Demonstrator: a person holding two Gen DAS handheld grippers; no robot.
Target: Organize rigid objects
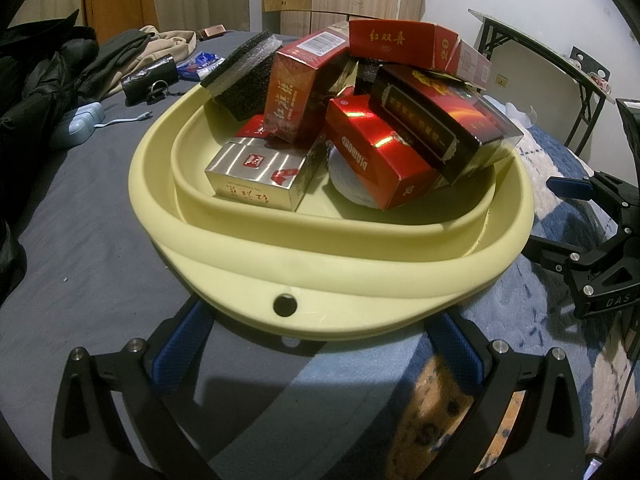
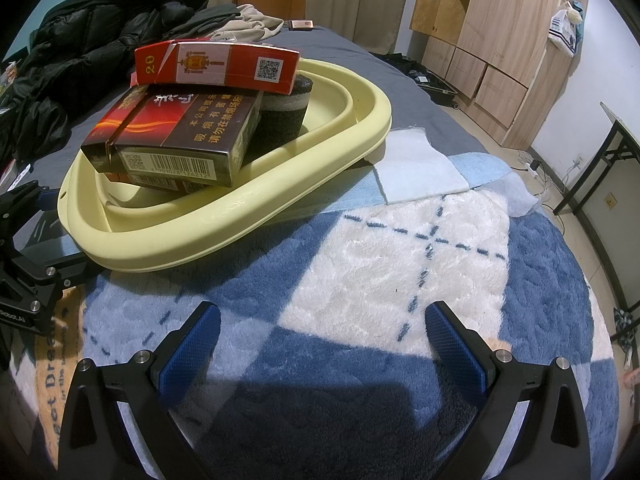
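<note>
A pale yellow basin (image 1: 320, 264) sits on the bed, piled with several cigarette boxes: a silver one (image 1: 256, 178), a red DIAMOND one (image 1: 376, 156), a dark one (image 1: 440, 120), a red one on top (image 1: 396, 42). A black sponge (image 1: 244, 76) leans at its back. My left gripper (image 1: 320, 348) is open, its blue pads either side of the basin's near rim. My right gripper (image 2: 322, 340) is open and empty over the blue and white blanket, right of the basin (image 2: 240, 216). The dark box (image 2: 180, 136) and top red box (image 2: 220, 66) show there too.
Dark jackets (image 1: 44, 80) and clothes lie at the bed's far left, with a black pouch (image 1: 148, 78) and a blue charger (image 1: 80, 124). A light blue cloth (image 2: 420, 168) lies right of the basin. A black folding table (image 1: 560, 80) stands at the right; wooden cabinets (image 2: 500, 40) stand behind.
</note>
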